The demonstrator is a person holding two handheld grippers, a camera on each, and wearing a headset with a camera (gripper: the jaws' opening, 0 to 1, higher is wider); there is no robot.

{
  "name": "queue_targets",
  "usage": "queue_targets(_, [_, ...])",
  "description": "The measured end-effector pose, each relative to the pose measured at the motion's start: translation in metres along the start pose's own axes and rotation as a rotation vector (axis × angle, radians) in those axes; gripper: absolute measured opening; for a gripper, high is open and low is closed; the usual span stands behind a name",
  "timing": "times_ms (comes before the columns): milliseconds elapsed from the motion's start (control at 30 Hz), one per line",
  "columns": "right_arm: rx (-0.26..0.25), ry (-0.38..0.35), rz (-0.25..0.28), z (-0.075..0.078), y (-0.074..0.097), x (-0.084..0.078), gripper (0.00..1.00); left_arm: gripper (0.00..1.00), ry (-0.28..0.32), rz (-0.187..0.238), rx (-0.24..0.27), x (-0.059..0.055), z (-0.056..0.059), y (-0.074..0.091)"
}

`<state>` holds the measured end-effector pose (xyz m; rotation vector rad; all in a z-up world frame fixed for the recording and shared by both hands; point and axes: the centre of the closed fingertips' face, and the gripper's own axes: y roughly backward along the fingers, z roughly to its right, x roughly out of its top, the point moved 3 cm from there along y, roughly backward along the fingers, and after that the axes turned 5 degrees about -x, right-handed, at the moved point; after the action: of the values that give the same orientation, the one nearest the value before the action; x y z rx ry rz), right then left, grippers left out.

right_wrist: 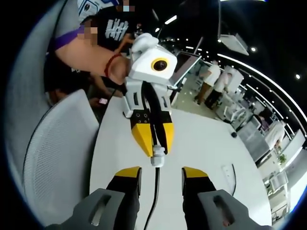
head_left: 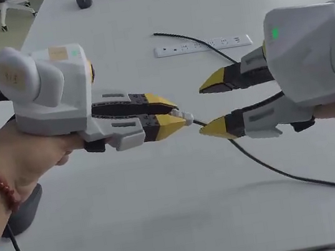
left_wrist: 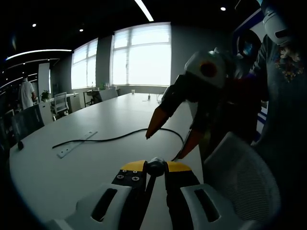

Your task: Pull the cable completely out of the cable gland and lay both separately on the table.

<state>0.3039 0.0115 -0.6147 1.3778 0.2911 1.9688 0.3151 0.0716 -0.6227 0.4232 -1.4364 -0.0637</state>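
My left gripper [head_left: 179,118] is held above the white table [head_left: 137,218], shut on a small pale cable gland [head_left: 187,119]. A black cable [head_left: 275,169] leaves the gland and droops right onto the table. My right gripper [head_left: 201,110] faces it, open, its yellow tips just short of the gland and the cable passing by the lower jaw. In the right gripper view the cable [right_wrist: 154,196] runs between my open jaws up to the gland [right_wrist: 157,158]. In the left gripper view the gland [left_wrist: 156,166] sits clamped at my jaw tips, with the right gripper [left_wrist: 163,146] beyond.
A white power strip [head_left: 203,45] with its own black lead [head_left: 182,37] lies further back. A dark round object [head_left: 84,0] sits at the far edge, an office chair [head_left: 2,8] beyond. A white mesh chair [right_wrist: 53,158] stands beside the table. People stand in the background.
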Motion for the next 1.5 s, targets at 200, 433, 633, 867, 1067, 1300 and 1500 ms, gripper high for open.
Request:
queue_targets(200, [0.009, 0.010, 0.000, -0.002, -0.002, 0.001, 0.28, 0.16, 0.001, 0.001, -0.001, 0.000, 0.001, -0.001])
queue_targets(433, [0.037, 0.024, -0.022, -0.006, -0.007, -0.002, 0.22, 0.15, 0.000, 0.010, -0.008, 0.003, 0.004, -0.001])
queue_targets(633, [0.045, 0.025, -0.036, -0.004, -0.010, -0.006, 0.20, 0.15, -0.001, 0.010, -0.010, 0.003, 0.005, 0.000])
queue_targets(867, [0.054, 0.040, -0.043, -0.005, -0.012, -0.007, 0.08, 0.15, -0.001, 0.012, -0.011, 0.004, 0.006, -0.001])
queue_targets(1067, [0.060, 0.039, -0.046, -0.005, -0.013, -0.007, 0.02, 0.15, -0.003, 0.010, -0.014, 0.003, 0.006, -0.001])
queue_targets(1300, [0.068, 0.038, -0.051, -0.006, -0.014, -0.008, 0.00, 0.15, -0.002, 0.015, -0.016, 0.003, 0.006, 0.000])
queue_targets(1500, [0.065, 0.030, -0.059, -0.005, -0.013, -0.010, 0.00, 0.15, 0.001, 0.020, -0.014, 0.003, 0.005, 0.001])
